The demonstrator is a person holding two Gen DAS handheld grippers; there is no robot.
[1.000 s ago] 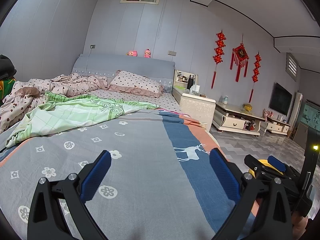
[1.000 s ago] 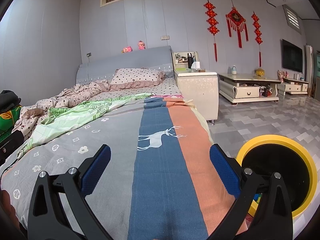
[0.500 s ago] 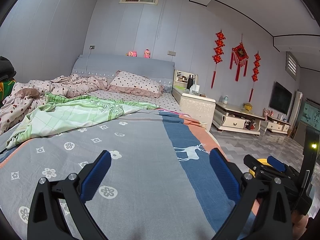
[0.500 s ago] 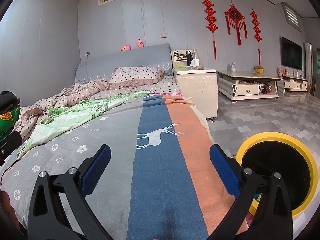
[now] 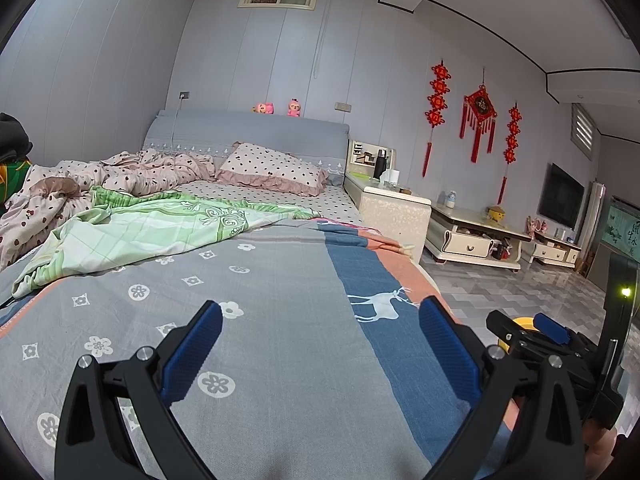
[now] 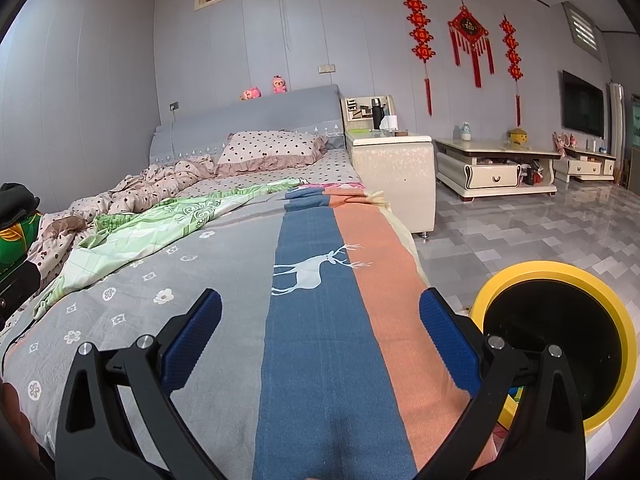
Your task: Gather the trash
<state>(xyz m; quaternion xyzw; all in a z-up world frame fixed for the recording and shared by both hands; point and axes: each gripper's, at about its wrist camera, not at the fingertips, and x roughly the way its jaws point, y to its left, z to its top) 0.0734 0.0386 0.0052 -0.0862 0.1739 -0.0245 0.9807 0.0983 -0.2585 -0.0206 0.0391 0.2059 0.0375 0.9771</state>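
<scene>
A yellow-rimmed trash bin (image 6: 556, 344) with a black inside stands on the floor by the bed's right side, low right in the right wrist view; only a sliver of the bin (image 5: 520, 323) shows in the left wrist view. My left gripper (image 5: 320, 340) hangs open over the grey flowered bedspread (image 5: 260, 320), nothing between its blue pads. My right gripper (image 6: 320, 340) is open too, above the blue stripe with a white deer (image 6: 316, 268). From the left wrist view the right gripper (image 5: 548, 340) appears at the far right. No piece of trash shows on the bed.
A green quilt (image 5: 160, 232) and a dotted crumpled duvet (image 5: 132, 172) lie at the bed's far left, a pillow (image 5: 272, 168) at the head. A white nightstand (image 6: 392, 172), low TV cabinets (image 6: 496, 168) and tiled floor (image 6: 520, 232) are to the right.
The right wrist view has drifted slightly, so the bin sits a little lower and the room's far end a little higher. Both grippers stay open.
</scene>
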